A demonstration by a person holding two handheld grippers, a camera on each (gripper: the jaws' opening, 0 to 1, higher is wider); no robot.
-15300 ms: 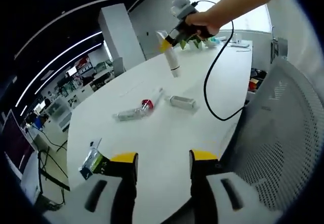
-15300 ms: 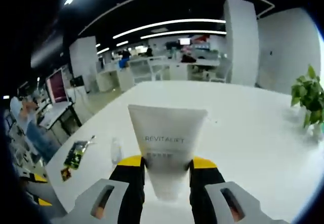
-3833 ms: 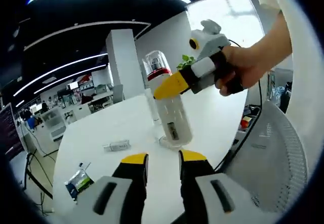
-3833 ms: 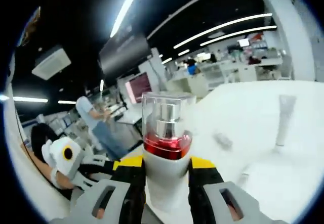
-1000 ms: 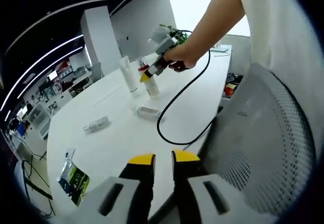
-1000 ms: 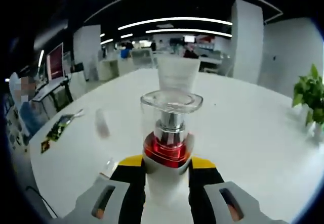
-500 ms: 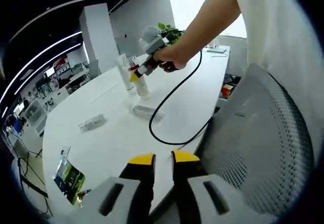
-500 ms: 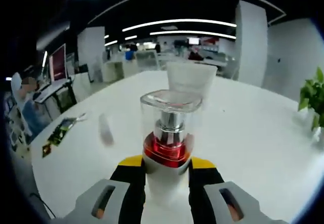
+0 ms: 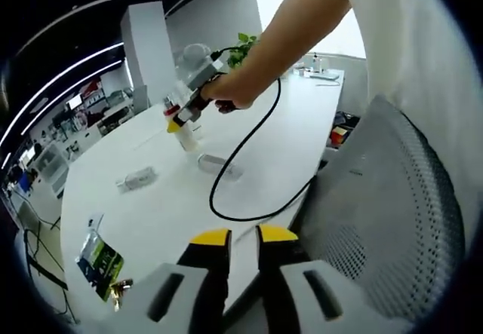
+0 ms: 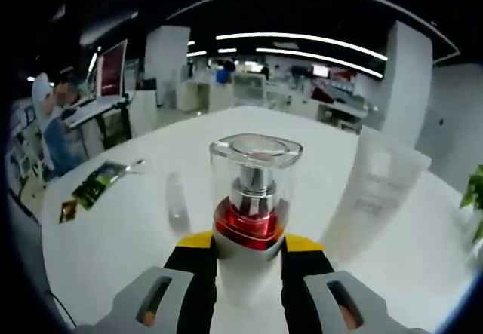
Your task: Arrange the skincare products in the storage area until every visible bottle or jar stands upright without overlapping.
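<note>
On the white desk we list the following. Right hand-held gripper: jaws closed against the white body of a pump bottle with red collar and clear square cap; in the left gripper view we see this gripper gripped by a person's hand, the bottle upright at the desk's far part. White tube: standing just right of the bottle in the right gripper view. Two small bottles lying flat: one clear near the black cable, one further left. Green sachet: flat at the near edge. Left hand-held gripper: jaws nearly together, holding nothing, beside a mesh chair.
</note>
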